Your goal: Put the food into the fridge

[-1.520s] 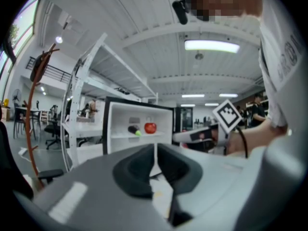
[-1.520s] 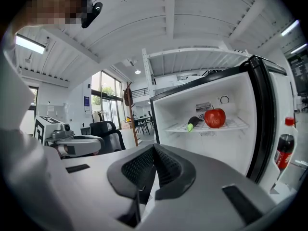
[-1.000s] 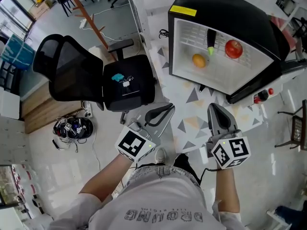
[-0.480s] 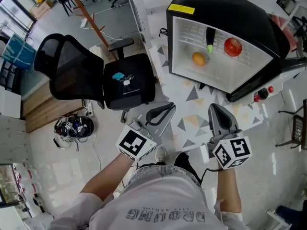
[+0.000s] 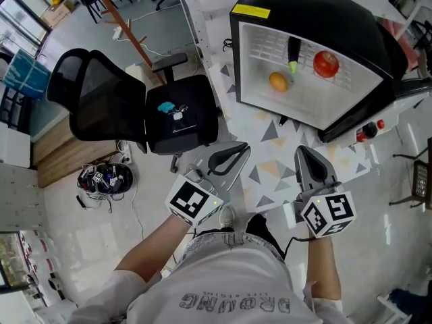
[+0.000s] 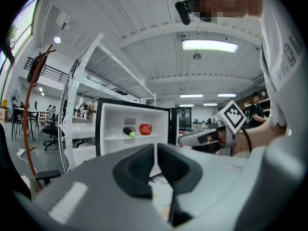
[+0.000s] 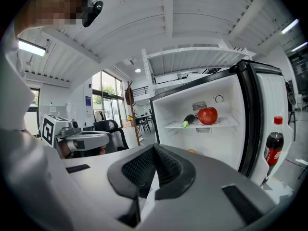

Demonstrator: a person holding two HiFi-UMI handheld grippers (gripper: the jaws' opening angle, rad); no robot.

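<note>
Before the open fridge [image 5: 317, 12]: shows left gripper [image 5: 239, 150] and right gripper [image 5: 302, 151] low over the triangle-patterned floor [image 5: 270, 181], fingers of each pressed fully together and holding nothing. Against a second ago, records almost no change: only a slight creep of the left gripper toward the fridge and a small shift of the whole view. Locates the food already inside: red apple [image 5: 326, 63] and dark, green-tipped vegetable [image 5: 293, 52] side by side on the upper wire shelf, orange [image 5: 279, 82] on the level beneath. Suggests loading is finished, with probably only the door left to close. Notes a cola bottle [image 7: 273, 146] in the door rack, label too small to read. Notes a yellow sticker [image 5: 251, 11] at the fridge's top front corner, text illegible. Notes upside-down lettering on the shirt [image 5: 229, 302], not reliably readable. Marks square-marker cubes on both grippers.
</note>
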